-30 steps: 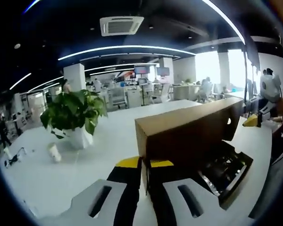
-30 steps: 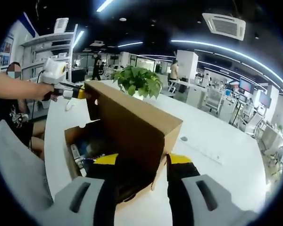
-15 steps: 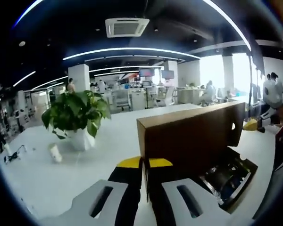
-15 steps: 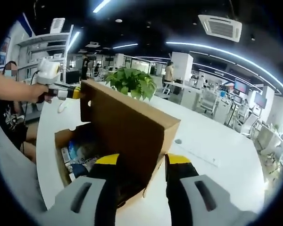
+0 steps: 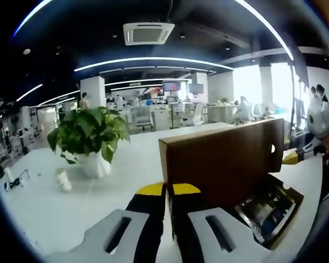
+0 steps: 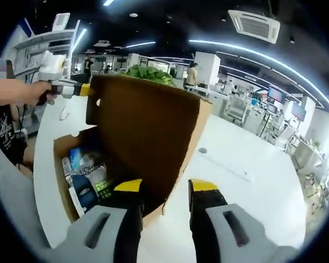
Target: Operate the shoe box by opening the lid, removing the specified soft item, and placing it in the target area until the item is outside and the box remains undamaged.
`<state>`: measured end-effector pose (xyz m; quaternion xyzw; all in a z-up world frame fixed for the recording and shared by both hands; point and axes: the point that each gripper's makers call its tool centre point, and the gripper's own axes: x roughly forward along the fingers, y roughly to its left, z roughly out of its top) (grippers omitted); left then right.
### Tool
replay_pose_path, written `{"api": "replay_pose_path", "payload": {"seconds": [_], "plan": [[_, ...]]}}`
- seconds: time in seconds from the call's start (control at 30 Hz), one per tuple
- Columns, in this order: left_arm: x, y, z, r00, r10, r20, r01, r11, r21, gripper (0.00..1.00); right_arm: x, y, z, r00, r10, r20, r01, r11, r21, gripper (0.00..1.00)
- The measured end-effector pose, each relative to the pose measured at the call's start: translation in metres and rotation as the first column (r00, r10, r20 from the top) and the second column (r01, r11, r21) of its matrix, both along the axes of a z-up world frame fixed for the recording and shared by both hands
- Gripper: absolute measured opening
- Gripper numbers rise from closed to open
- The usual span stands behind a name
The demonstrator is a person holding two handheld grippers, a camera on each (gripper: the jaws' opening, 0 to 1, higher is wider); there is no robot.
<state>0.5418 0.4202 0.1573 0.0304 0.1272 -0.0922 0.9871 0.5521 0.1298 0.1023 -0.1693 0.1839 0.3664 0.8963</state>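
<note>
With the lid (image 6: 145, 129) raised about upright on its long hinge edge, both grippers hold it by its end flaps: left gripper (image 5: 169, 193) has its yellow-tipped jaws drawn nearly together, pinching the cardboard edge at one end; right gripper (image 6: 163, 189) has its jaws a little further apart, straddling the flap at the other end and appearing to grip it. Holding at both ends likely keeps the lid square so the hinge does not tear, which matters as the box must stay undamaged.

Shoe box (image 6: 60, 159) sits on the white table (image 5: 60, 213), its open side toward the person. In the right gripper view the inside holds printed packets or cards and a dark-blue object (image 6: 85, 189); which of these is the soft item I cannot tell. Left gripper view gives the same contents (image 5: 268, 211) past the lid, partly blurred.

Judgement: opening step is near done; removal not yet begun. One gripper must let go of the lid to reach in, and the lid may fall shut unless the other keeps it up or tips it past vertical.

Potted plant (image 5: 90, 137) stands well apart behind the box, clear of the work
</note>
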Motion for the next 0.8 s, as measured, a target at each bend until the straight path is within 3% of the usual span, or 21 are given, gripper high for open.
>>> {"api": "replay_pose_path", "payload": {"seconds": [0.2,0.5,0.8], "plan": [[0.007,0.001,-0.002,1.000,0.001,0.004,-0.001,1.000,-0.006,0.01,0.000,-0.005,-0.016,0.999,-0.030,-0.026,0.030,1.000,-0.008,0.18],[0.018,0.003,-0.004,1.000,0.002,0.006,-0.002,1.000,-0.014,0.01,0.007,-0.004,-0.025,0.998,-0.046,-0.034,0.045,0.999,-0.029,0.05],[0.025,0.001,-0.007,1.000,0.004,0.004,-0.004,1.000,-0.019,0.01,0.013,-0.006,-0.027,0.998,-0.050,-0.029,0.048,0.998,-0.050,0.02]]}}
